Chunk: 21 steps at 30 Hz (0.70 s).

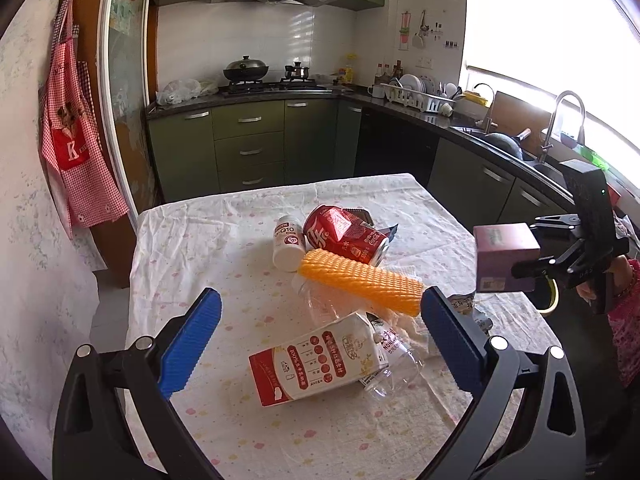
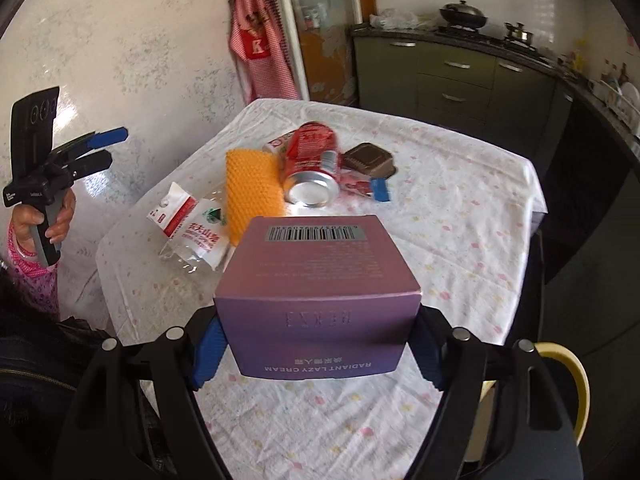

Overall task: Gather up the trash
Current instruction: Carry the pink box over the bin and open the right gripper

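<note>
The right gripper (image 2: 316,344) is clamped on the purple cream box (image 2: 316,280), lifted clear of the table (image 2: 460,240) for binning, while the left gripper (image 1: 320,340) hangs spread wide above the milk carton (image 1: 316,360), seemingly next

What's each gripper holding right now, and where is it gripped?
Right gripper clamps the purple cream box by its two opposite side faces. Left gripper is open, holding nothing.

Bright daylight, blown-out window (image 1: 540,20), fisheye-warped dark edges, sharp focus
</note>
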{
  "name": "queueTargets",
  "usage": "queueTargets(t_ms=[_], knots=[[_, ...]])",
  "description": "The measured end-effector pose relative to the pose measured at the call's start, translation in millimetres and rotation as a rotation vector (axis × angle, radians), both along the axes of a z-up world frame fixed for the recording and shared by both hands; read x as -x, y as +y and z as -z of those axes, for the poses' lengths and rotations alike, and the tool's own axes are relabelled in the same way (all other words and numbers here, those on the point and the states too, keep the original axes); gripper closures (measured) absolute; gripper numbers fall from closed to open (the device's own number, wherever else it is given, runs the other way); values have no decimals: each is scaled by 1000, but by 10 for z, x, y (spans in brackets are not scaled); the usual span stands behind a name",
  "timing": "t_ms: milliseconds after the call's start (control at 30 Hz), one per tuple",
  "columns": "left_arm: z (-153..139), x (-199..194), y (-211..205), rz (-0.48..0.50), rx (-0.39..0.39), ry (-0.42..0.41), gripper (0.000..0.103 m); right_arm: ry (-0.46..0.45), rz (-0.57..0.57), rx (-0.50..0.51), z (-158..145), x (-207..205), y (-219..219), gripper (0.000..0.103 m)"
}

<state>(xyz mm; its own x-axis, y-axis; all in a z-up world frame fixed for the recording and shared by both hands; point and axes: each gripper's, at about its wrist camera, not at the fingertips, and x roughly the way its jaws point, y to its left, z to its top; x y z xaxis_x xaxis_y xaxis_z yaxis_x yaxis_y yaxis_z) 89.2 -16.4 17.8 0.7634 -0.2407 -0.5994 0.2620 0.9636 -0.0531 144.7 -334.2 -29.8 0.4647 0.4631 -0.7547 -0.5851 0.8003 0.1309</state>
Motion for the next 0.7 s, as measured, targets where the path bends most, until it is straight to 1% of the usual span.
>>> queueTargets(t_ms=[67,167,267,367,433,533,700], knots=[[-1,-2,-31,9,-3,-1,5,-2,104,6,-21,41,-292,30],[3,-9,-81,21,-8,-1,5,26,279,32,32,57,-774,30],[1,-24,-144,31,-14,2,5,94,446,68,204,34,-1224,30],[5,-43,-211,46,-19,5,5,174,575,117,489,-38,-1616,30],[14,-48,-258,53,-25,9,5,231,625,133,710,-101,-1788,30],[24,-53,-312,60,-36,14,5,287,667,156,980,-188,-1949,30],[37,-73,-318,59,-44,24,5,347,693,171,1245,-322,-2057,29]])
